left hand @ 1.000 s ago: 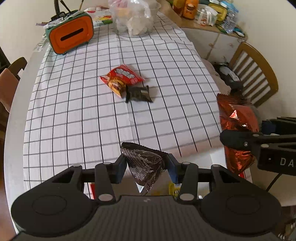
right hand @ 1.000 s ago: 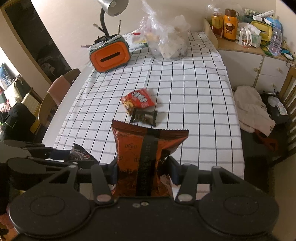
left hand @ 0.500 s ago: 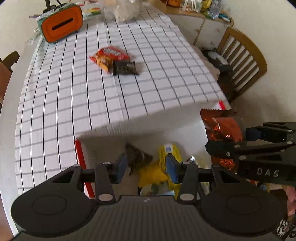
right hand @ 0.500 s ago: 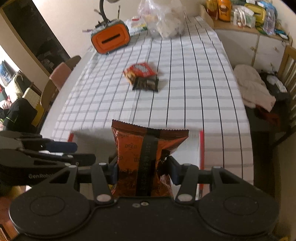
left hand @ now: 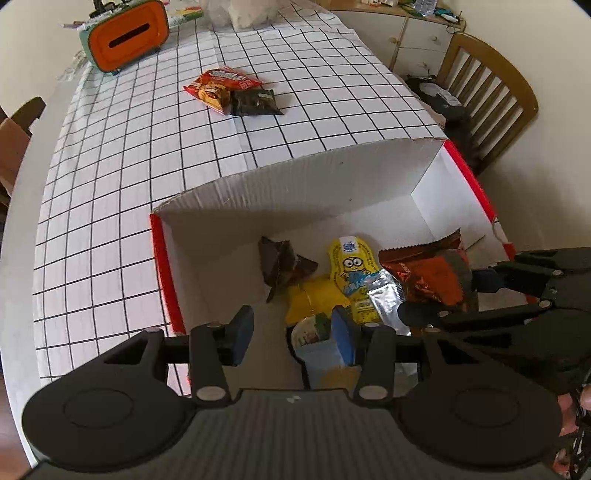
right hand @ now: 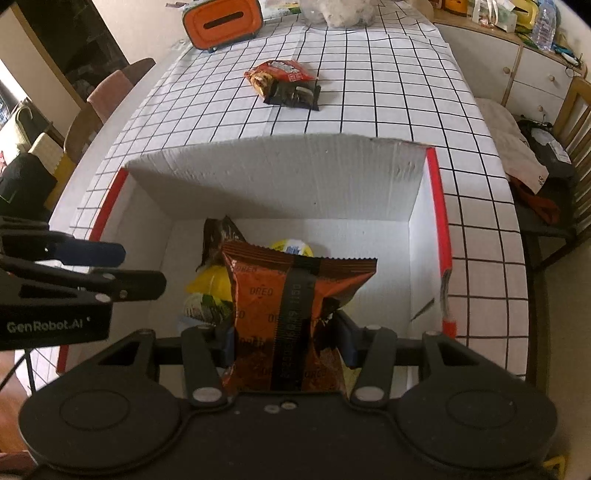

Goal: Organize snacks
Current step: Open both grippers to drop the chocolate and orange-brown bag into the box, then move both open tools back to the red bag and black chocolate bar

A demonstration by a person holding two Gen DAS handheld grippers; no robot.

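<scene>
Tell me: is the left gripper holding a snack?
No. The left gripper is open and empty above the box; the dark packet lies inside.

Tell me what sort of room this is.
Most likely a home dining room. A table under a checked cloth has wooden chairs around it, and a sideboard against the wall is crowded with bottles and household clutter. A snack box sits at the table's near edge.

I see a table [left hand: 110, 192] with a white cloth with black squares. On it lie a red snack bag [left hand: 219, 83] touching a dark snack bag [left hand: 255, 103], an orange box [left hand: 125, 35] at the far end, and a white cardboard box [left hand: 295, 184] near me.
</scene>
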